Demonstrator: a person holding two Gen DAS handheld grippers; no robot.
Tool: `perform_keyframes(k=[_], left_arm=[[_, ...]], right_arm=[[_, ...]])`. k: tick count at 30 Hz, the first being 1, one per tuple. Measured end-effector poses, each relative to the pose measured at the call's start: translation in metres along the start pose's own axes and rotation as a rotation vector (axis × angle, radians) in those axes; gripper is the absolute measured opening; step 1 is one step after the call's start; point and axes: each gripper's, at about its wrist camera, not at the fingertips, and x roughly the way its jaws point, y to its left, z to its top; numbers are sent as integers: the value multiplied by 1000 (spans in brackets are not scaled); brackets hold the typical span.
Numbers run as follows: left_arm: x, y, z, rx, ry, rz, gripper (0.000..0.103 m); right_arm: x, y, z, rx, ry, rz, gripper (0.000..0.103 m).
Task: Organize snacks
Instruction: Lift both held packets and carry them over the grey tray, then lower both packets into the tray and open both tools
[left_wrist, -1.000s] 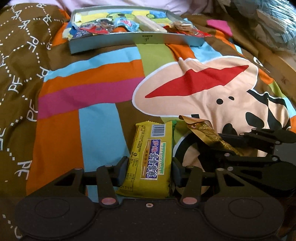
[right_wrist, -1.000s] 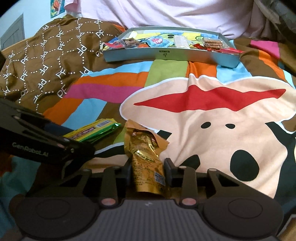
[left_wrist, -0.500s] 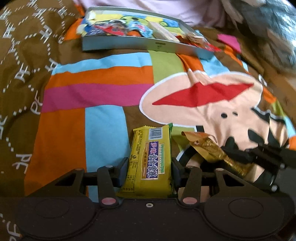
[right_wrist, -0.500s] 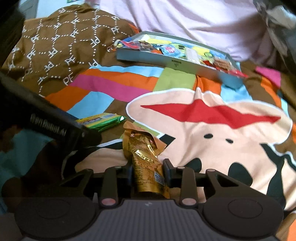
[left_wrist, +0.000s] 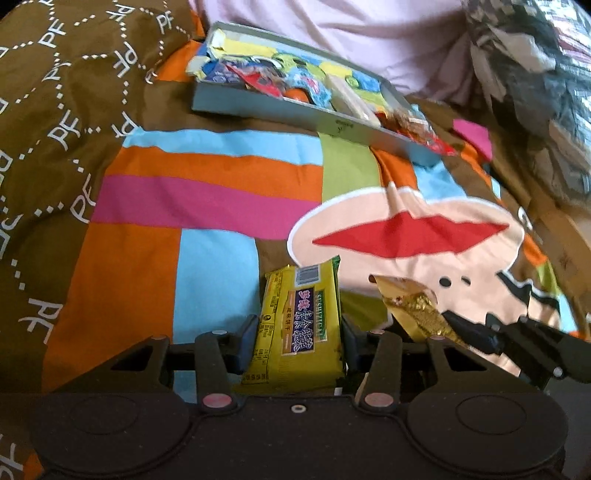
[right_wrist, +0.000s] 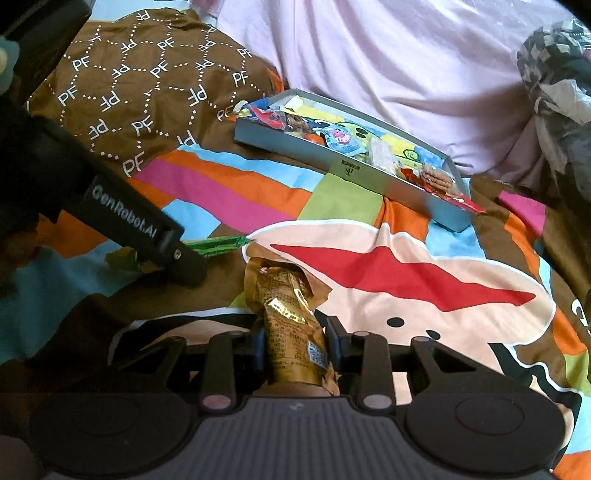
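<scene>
My left gripper (left_wrist: 299, 334) is shut on a yellow biscuit packet (left_wrist: 301, 325), held above the colourful quilt. My right gripper (right_wrist: 295, 338) is shut on a gold snack packet (right_wrist: 291, 325); that packet also shows at the right of the left wrist view (left_wrist: 413, 310). The left gripper's body (right_wrist: 122, 218) crosses the left of the right wrist view, with the yellow-green packet's end (right_wrist: 218, 245) poking out past it. A grey tray (left_wrist: 295, 114) holding several snacks lies far ahead on the quilt; it also shows in the right wrist view (right_wrist: 347, 168).
A patterned quilt (left_wrist: 207, 199) covers the bed. A pink sheet (right_wrist: 388, 59) lies behind the tray. A crumpled dark bundle with plastic (left_wrist: 535, 74) sits at the far right.
Both grippers have lifted with their packets and tilted, so the tray now appears slanted and further off. Grips are unchanged.
</scene>
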Motion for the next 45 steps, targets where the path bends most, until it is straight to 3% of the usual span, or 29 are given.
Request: perform_keyframes(k=[15, 23, 29, 36, 38, 41, 45], left_arm=[[-29, 9, 22, -53, -210, 44, 47], [-31, 3, 67, -16, -320, 84, 47], [-20, -6, 130, -11, -413, 98, 47], [20, -15, 195, 41, -437, 119, 47], [38, -13, 207, 44, -417, 137, 47], [64, -8, 219, 30, -368, 161, 47], [87, -4, 229, 84, -325, 169, 45]], right_arm=[[13, -23, 19, 36, -87, -21, 36], [42, -54, 54, 103, -187, -19, 36], [52, -85, 100, 88, -270, -4, 37], [92, -113, 157, 93, -293, -13, 30], [111, -114, 168, 95, -286, -12, 21], [143, -113, 171, 80, -237, 7, 21], [163, -123, 160, 166, -211, 42, 22]])
